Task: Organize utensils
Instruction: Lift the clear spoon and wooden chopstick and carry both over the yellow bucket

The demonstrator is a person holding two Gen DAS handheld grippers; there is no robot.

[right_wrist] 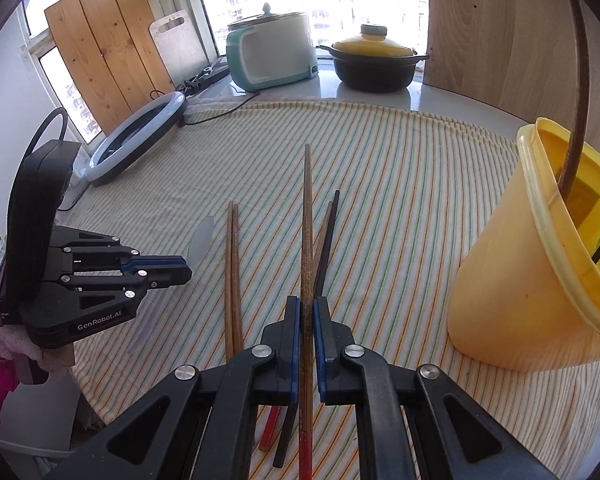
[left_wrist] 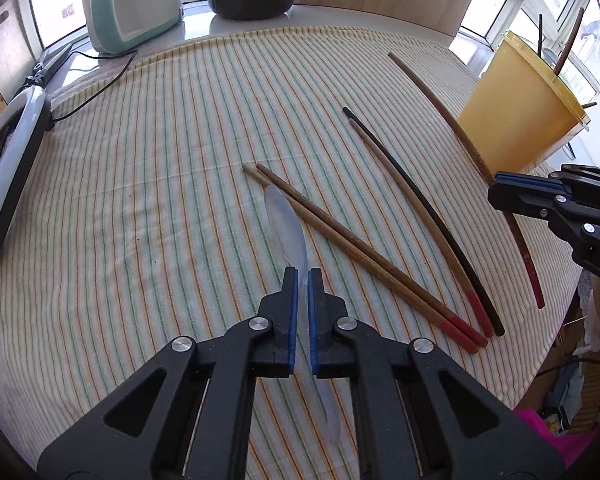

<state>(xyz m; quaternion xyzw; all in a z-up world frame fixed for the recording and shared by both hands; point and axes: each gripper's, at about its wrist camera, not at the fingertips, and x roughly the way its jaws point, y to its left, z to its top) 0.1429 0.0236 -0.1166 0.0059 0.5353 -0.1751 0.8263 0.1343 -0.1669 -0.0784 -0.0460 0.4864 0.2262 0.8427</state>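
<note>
One yellow plastic cup (right_wrist: 532, 280) stands on the right side of the surface (left_wrist: 140, 200), which is covered by a striped cloth. Inside the cup a long brown chopstick (right_wrist: 578, 80) leans upward, and in the left wrist view a thin dark stick (left_wrist: 540, 34) also rises from it (something green shows low inside, I cannot tell what it is).

The left gripper (left_wrist: 302, 276) is almost closed on the handle of a translucent plastic spoon (left_wrist: 286, 226); its bowl points forward and reaches the tips of two brown chopsticks with red ends (left_wrist: 360, 256) that lie side by side on the cloth. To the right of them lie one black chopstick (left_wrist: 428, 208) and one brown chopstick (left_wrist: 414, 208) close together.

The right gripper (right_wrist: 307, 306) is nearly closed on a single brown chopstick with a red end (right_wrist: 308, 220). This chopstick runs straight forward between the pads, and its red end passes back under the gripper. The yellow cup is near, to the right of this gripper.
</note>
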